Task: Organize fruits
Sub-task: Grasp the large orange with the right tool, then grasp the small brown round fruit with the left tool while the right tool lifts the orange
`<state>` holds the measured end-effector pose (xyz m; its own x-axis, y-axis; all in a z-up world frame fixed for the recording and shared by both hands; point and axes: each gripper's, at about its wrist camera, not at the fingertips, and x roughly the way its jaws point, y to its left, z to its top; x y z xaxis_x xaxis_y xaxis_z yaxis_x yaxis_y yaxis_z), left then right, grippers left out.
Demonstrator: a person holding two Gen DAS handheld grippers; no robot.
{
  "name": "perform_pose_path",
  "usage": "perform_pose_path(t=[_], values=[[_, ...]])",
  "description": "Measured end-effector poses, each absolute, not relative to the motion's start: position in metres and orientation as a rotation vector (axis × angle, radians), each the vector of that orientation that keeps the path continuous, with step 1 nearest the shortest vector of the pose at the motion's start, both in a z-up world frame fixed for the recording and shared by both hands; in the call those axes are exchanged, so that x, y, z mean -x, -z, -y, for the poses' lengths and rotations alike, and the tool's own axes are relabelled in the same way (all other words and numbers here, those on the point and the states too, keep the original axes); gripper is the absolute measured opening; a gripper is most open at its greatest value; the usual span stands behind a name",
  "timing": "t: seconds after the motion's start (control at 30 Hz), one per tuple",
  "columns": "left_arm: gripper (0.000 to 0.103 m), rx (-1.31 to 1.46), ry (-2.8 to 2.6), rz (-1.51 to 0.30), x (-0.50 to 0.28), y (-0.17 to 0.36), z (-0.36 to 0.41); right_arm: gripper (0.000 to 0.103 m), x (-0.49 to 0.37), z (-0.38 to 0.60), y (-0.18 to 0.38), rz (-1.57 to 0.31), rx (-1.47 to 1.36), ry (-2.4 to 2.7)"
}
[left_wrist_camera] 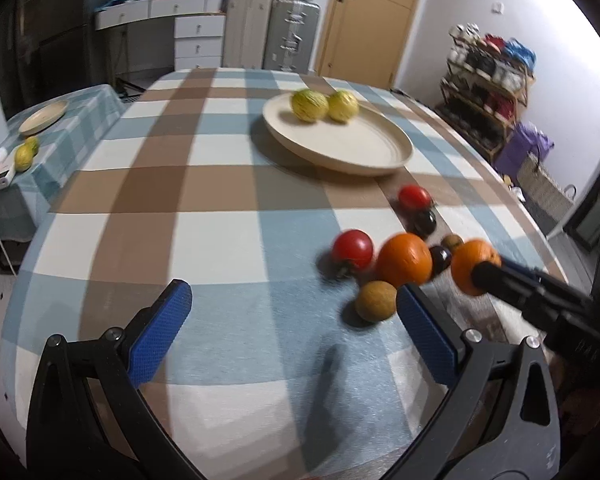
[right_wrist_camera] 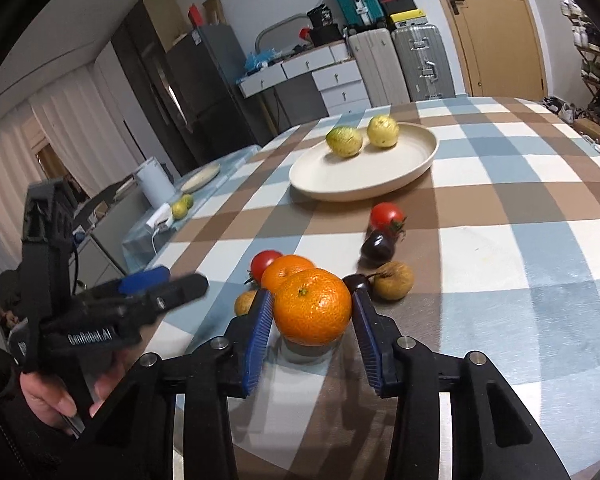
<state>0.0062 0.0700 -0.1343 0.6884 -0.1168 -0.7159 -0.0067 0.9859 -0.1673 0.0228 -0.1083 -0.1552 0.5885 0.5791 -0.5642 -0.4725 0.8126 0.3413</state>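
Orange mandarin [right_wrist_camera: 313, 306] sits pinched in the right gripper [right_wrist_camera: 311, 312] jaws, likely bound for the plate [right_wrist_camera: 400, 176]; left gripper [left_wrist_camera: 294, 312] jaws spread, empty.

A lived-in home: checkered dining table [left_wrist_camera: 220, 200], suitcases [right_wrist_camera: 396, 64], shoe rack [left_wrist_camera: 484, 92], fridge [right_wrist_camera: 204, 88].

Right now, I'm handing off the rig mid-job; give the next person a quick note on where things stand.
Right tongs: shut on the front orange.
Left tongs: open, empty, above the tablecloth.
Done: two yellow-green fruits on the plate.
Left: second orange, two tomatoes, dark fruits and brown fruits, loose on the cloth.
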Motion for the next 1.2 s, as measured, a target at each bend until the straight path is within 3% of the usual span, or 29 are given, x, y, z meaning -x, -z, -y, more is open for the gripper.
perform_pose_path(t=[0.27,0.37,0.57,0.67,0.73,1.2], values=[[0.1,0.146,0.113,-0.864,-0.019,0.146,-0.053,0.042,-0.026,0.134,0.155,-0.698,-0.211,-0.585],[0.093,0.166,0.143,-0.874,-0.021,0.149,-0.05,0.042,-0.027,0.141,0.157,-0.7,-0.232,-0.585],[0.062,0.16,0.169,-0.903,-0.023,0.149,-0.043,0.042,-0.022,0.144,0.158,-0.682,-0.226,-0.596],[0.042,0.172,0.202,-0.903,-0.023,0.144,-0.042,0.042,-0.021,0.145,0.159,-0.687,-0.229,-0.596],[0.024,0.162,0.223,-0.908,-0.022,0.143,-0.039,0.042,-0.022,0.146,0.16,-0.69,-0.233,-0.597],[0.023,0.212,0.264,-0.875,-0.016,0.118,-0.051,0.042,-0.022,0.146,0.15,-0.67,-0.221,-0.597]])
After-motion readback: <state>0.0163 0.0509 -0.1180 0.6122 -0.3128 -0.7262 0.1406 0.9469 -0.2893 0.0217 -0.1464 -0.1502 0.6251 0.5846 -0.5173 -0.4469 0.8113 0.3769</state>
